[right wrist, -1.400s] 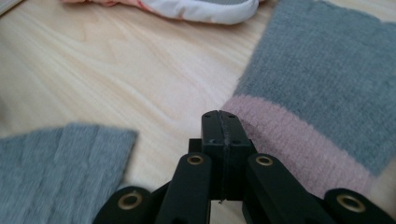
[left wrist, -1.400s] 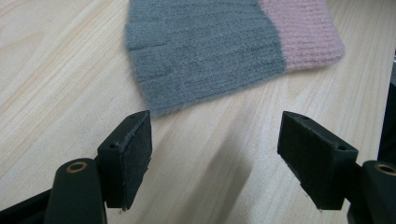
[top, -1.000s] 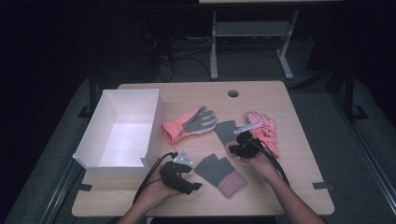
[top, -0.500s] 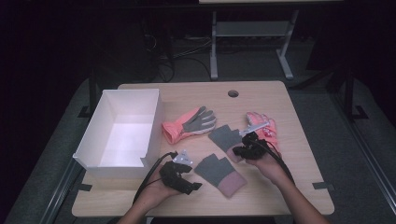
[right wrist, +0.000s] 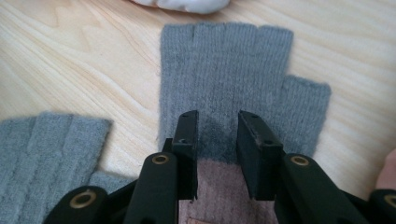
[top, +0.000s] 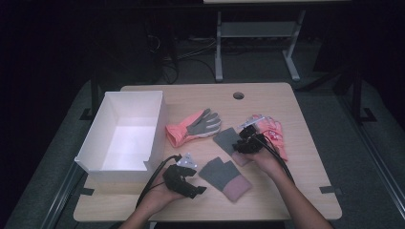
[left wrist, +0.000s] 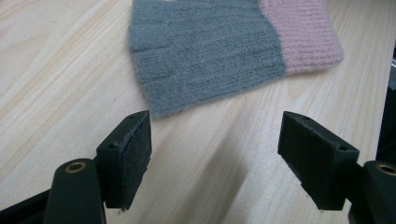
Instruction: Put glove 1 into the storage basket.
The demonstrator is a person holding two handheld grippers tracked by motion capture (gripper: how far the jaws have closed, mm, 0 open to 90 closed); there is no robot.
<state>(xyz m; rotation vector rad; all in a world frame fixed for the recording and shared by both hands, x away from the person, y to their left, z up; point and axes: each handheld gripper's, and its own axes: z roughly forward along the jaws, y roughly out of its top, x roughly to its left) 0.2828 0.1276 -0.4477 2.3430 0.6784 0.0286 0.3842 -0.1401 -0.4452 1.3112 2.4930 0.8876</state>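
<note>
Two grey fingerless gloves with pink cuffs lie on the wooden table [top: 296, 191]. My right gripper [top: 241, 143] [right wrist: 217, 135] hovers low over the farther one [top: 223, 138] [right wrist: 224, 60], near where grey meets pink. Its jaws have just been opening and stand a little apart, with the glove lying flat beneath them and not pinched. My left gripper [top: 195, 185] [left wrist: 215, 158] rests wide open on the table just short of the nearer glove [top: 224, 177] [left wrist: 210, 46], with only bare wood between its pads.
A white open box [top: 157, 124] stands at the left of the table. A coral and grey work glove [top: 193, 126] lies beside it, and a second coral glove [top: 273, 132] lies behind my right hand. A cable hole [top: 238, 95] is near the far edge.
The right gripper has edged slightly left over the farther grey glove. The left hand and its gripper have stayed where they were.
</note>
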